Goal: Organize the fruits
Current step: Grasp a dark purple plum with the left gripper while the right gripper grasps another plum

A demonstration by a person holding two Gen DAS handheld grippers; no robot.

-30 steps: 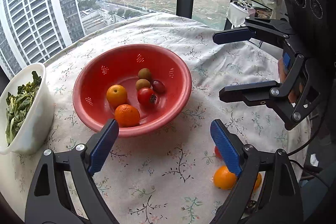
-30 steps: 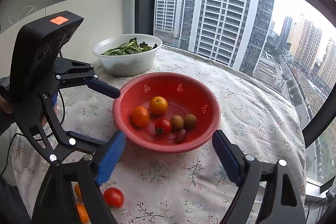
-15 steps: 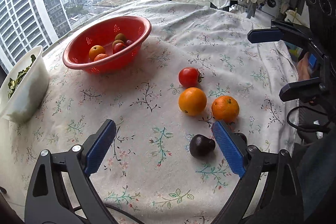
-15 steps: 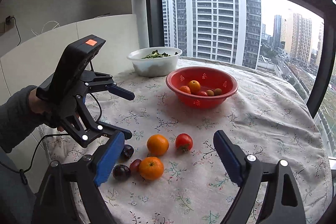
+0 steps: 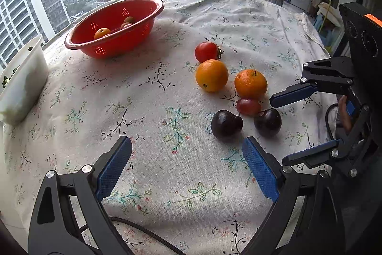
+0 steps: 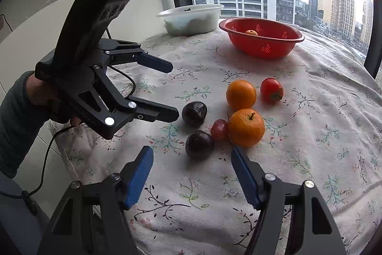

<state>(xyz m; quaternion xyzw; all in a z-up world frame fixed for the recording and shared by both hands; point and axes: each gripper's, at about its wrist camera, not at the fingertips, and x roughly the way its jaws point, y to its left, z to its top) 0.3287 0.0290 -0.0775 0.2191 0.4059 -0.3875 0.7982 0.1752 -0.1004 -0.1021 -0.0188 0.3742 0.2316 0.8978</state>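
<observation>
A round counter under a floral cloth (image 5: 148, 97) carries a red perforated plastic bowl (image 5: 114, 40), a white tub (image 5: 23, 85), and six loose fruits (image 5: 212, 75).

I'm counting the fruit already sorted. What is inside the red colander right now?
The red colander shows an orange and two smaller brownish fruits above its rim. Its near wall hides the bottom, so anything lower cannot be counted.

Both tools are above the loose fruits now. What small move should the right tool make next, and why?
Probably ease the right tool forward and down around the nearer dark plum. Its jaws have just been closing but are open with nothing between them, and that plum lies just ahead of the gap. The red grape touches the plum, so go slowly. The red colander waits beyond.
</observation>
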